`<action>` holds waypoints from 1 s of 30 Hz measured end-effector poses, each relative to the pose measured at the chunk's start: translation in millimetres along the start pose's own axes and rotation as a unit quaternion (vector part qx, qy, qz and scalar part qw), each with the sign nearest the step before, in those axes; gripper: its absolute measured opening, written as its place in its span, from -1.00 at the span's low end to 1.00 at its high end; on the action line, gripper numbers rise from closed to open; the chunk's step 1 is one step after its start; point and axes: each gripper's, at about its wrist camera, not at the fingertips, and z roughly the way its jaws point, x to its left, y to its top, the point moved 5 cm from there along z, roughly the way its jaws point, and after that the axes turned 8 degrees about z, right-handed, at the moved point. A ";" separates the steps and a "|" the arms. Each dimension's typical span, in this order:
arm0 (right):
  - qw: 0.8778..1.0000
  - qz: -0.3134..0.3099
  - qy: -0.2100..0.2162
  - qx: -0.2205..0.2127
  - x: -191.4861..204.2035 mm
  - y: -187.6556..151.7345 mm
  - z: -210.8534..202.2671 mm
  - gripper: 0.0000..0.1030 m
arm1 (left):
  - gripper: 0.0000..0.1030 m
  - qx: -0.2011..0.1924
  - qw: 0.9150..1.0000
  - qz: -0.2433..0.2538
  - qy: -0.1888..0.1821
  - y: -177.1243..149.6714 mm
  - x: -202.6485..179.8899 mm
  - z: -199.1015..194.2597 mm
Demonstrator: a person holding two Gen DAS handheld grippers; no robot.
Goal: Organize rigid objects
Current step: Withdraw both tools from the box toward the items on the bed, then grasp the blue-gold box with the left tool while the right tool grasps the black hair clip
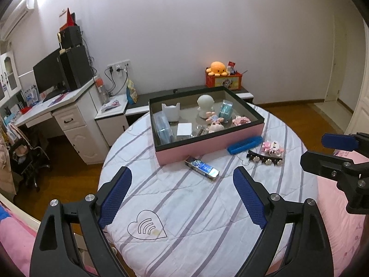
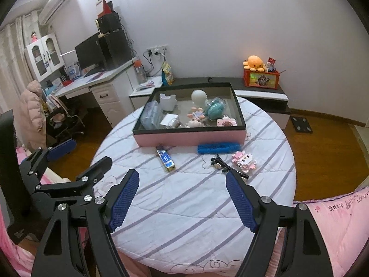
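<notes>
A pink box (image 1: 203, 146) (image 2: 189, 138) with a black rim stands on the round striped bed cover and holds several small toys and cases. In front of it lie a blue-and-silver pack (image 1: 201, 168) (image 2: 166, 160), a blue comb-like bar (image 1: 245, 144) (image 2: 219, 149), a black hair clip (image 1: 265, 159) (image 2: 219, 164) and a pink block figure (image 1: 273, 147) (image 2: 244, 161). My left gripper (image 1: 182, 180) (image 2: 79, 151) is open, short of the pack, nothing between its fingers. My right gripper (image 2: 182, 182) (image 1: 318, 149) is open too, near the hair clip.
A white desk (image 1: 57, 106) with a monitor and speakers stands at the left, a chair (image 2: 66, 120) beside it. A low bench (image 2: 265, 94) behind the bed carries an orange box with a plush octopus (image 1: 216, 68). Pink bedding (image 2: 341, 226) lies at the near edges.
</notes>
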 end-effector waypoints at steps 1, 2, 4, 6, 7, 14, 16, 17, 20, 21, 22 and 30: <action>1.000 0.000 -0.001 0.003 -2.0 -0.1 2.8 0.53 | 0.78 0.004 1.000 0.000 0.000 0.0 -1.5 4.4; 1.000 0.001 -0.002 0.008 -5.0 -0.2 7.0 0.53 | 0.78 0.007 1.000 0.000 0.000 -0.1 -2.2 7.0; 1.000 0.001 -0.002 0.017 -8.7 -0.7 14.3 0.53 | 0.78 0.015 1.000 0.000 -0.003 -1.2 -3.0 14.6; 1.000 -0.006 -0.001 0.028 -13.4 -0.9 25.7 0.53 | 0.79 0.025 1.000 -0.001 -0.005 -2.1 -4.0 25.2; 0.999 -0.008 -0.001 0.032 -15.2 -0.9 29.5 0.53 | 0.79 0.032 0.999 -0.001 -0.006 -2.9 -4.9 32.0; 0.996 -0.019 -0.003 0.086 -36.4 0.0 84.7 0.53 | 0.79 0.093 0.996 -0.007 -0.015 -10.4 -12.6 87.0; 0.995 -0.015 0.001 0.100 -45.1 1.2 100.2 0.53 | 0.79 0.110 0.994 -0.006 -0.017 -12.1 -16.0 103.4; 0.994 -0.012 0.003 0.107 -48.9 1.7 106.7 0.53 | 0.79 0.116 0.993 -0.006 -0.018 -12.7 -17.7 110.1; 0.992 -0.006 0.004 0.124 -61.3 3.4 128.2 0.53 | 0.79 0.134 0.991 -0.009 -0.025 -14.4 -21.2 129.9; 0.992 -0.005 0.005 0.126 -63.9 4.0 132.1 0.53 | 0.79 0.141 0.990 -0.011 -0.027 -15.0 -22.6 136.5; 0.991 -0.005 0.006 0.130 -66.8 4.7 137.4 0.53 | 0.79 0.148 0.989 -0.012 -0.029 -15.8 -24.2 143.5; 0.987 -0.028 0.012 0.156 -73.2 2.8 168.8 0.29 | 0.79 0.181 0.982 -0.021 -0.055 -24.2 -32.2 175.2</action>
